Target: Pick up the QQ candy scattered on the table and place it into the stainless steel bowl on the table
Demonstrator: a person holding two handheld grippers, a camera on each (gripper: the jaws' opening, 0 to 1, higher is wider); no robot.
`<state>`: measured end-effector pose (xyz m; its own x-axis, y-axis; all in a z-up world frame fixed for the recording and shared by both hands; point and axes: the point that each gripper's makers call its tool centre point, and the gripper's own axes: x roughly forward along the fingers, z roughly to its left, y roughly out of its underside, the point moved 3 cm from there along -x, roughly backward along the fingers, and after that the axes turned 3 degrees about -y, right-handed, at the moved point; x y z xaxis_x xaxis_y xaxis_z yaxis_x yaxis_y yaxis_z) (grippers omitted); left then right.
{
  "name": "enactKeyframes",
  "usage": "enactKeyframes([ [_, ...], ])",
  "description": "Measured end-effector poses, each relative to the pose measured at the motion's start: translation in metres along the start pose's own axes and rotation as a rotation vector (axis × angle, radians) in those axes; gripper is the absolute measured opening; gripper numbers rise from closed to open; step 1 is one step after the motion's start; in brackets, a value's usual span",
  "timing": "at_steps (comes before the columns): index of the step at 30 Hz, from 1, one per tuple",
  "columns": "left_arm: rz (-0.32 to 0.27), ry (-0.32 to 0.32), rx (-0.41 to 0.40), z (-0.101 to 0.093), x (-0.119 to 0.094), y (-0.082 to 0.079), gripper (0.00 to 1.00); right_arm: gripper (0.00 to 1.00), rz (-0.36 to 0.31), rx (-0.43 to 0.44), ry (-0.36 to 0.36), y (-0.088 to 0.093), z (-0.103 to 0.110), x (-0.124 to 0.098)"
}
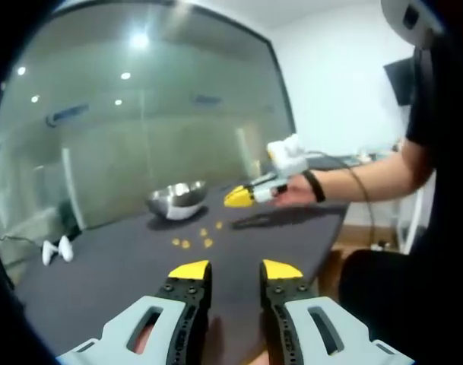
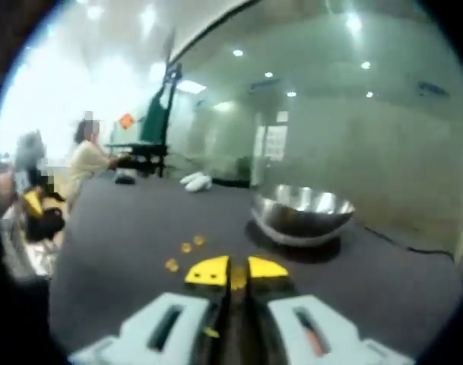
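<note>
On a dark table (image 1: 125,266), left gripper view: stainless steel bowl (image 1: 176,199), upright, toward the far edge; small yellow QQ candy pieces (image 1: 195,239) loose on the surface just in front of the bowl, not touching it. Left gripper (image 1: 235,271): low over the near table, jaws apart, nothing between the yellow tips. Right gripper (image 1: 240,197): held in a person's hand (image 1: 296,192) beside the bowl, above the table. Two white objects (image 1: 56,249): near the table's left edge. Right gripper view: right gripper (image 2: 237,271), tips nearly together with a yellow piece between them, apparently clamped on a candy; further candies (image 2: 184,254) lying near the tips; bowl (image 2: 303,213) beyond them; seated person (image 2: 87,161) at a far desk.
</note>
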<state>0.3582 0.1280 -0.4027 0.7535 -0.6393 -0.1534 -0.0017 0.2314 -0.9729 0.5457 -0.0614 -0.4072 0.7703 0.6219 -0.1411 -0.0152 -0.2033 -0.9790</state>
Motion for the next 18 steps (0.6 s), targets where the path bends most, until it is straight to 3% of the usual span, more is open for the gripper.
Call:
enactKeyframes([
  [3, -0.003, 0.005, 0.004, -0.001, 0.000, 0.000, 0.27, 0.09, -0.057, 0.052, 0.053, -0.013, -0.014, 0.001],
  [5, -0.002, 0.006, 0.003, -0.001, 0.000, 0.000, 0.27, 0.09, -0.053, 0.000, 0.088, -0.018, -0.021, 0.003],
  [15, -0.008, -0.012, 0.004, 0.003, -0.007, 0.002, 0.27, 0.09, -0.085, -0.004, 0.089, -0.052, -0.038, 0.048],
  [18, -0.012, -0.020, -0.009, 0.007, -0.011, 0.003, 0.27, 0.09, -0.099, 0.002, 0.098, -0.063, -0.055, 0.066],
])
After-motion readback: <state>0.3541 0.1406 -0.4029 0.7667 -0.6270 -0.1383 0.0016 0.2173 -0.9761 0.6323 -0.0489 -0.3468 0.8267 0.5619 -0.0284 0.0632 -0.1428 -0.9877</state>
